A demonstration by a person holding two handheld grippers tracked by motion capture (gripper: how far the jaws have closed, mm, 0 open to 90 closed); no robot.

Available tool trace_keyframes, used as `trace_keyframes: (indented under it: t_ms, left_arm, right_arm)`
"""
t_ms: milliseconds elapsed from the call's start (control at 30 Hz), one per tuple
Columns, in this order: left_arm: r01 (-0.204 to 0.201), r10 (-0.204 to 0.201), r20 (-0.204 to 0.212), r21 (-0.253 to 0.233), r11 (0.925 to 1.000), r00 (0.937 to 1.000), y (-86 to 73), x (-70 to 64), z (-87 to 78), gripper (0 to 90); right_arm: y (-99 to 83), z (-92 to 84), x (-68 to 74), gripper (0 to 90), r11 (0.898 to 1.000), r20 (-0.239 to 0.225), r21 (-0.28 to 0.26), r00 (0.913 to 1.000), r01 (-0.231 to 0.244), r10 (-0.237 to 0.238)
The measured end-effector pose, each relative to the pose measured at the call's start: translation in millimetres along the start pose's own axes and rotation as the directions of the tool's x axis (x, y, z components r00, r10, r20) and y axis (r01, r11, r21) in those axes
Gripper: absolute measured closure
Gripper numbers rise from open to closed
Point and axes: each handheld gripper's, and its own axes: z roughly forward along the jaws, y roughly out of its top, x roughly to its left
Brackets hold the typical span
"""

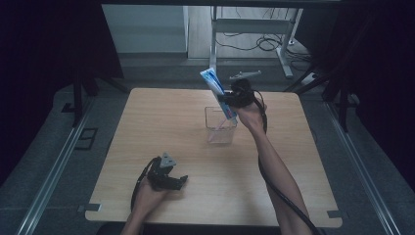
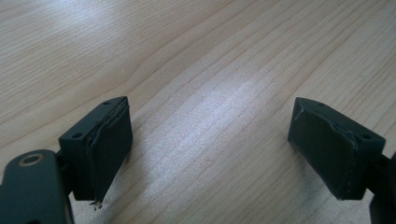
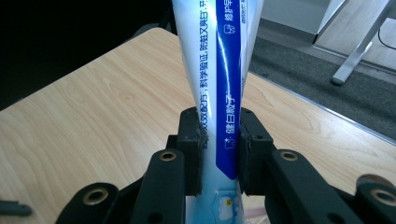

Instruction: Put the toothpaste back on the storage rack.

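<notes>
High view alone shows the clear container (image 1: pixel 220 126) under the toothpaste tube (image 1: pixel 218 92).

The toothpaste tube (image 1: pixel 217 90) sits above the clear container (image 1: pixel 220 126), behind the left gripper (image 1: pixel 182 180).

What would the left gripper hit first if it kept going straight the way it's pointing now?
Probably the bare wooden table: the left gripper, open, angles down at it, and nothing lies between or ahead of it.
</notes>
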Motion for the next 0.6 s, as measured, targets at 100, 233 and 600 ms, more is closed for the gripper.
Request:
trace_keyframes:
  t_ms: [100, 233, 600]
  left_arm:
    - [0.002, -0.002, 0.000, 0.001, 1.0000, 1.0000, 0.0, -0.1, 0.0, 13.9]
    - [0.002, -0.002, 0.000, 0.001, 1.0000, 1.0000, 0.0, -0.1, 0.0, 13.9]
    - [0.001, -0.001, 0.000, 0.001, 1.0000, 1.0000, 0.0, -0.1, -0.1, 13.9]
  right_arm:
    - [-0.4, 6.2, -0.1, 74.0, 1.000, -0.004, -0.008, 1.0000, -0.001, 0.001]
    - [-2.4, 13.7, -0.3, 74.0, 1.000, 0.002, -0.015, 1.0000, 0.005, -0.005]
    - [-13.9, 30.2, -0.4, 73.9, 0.999, 0.005, -0.001, 0.9993, 0.038, -0.038]
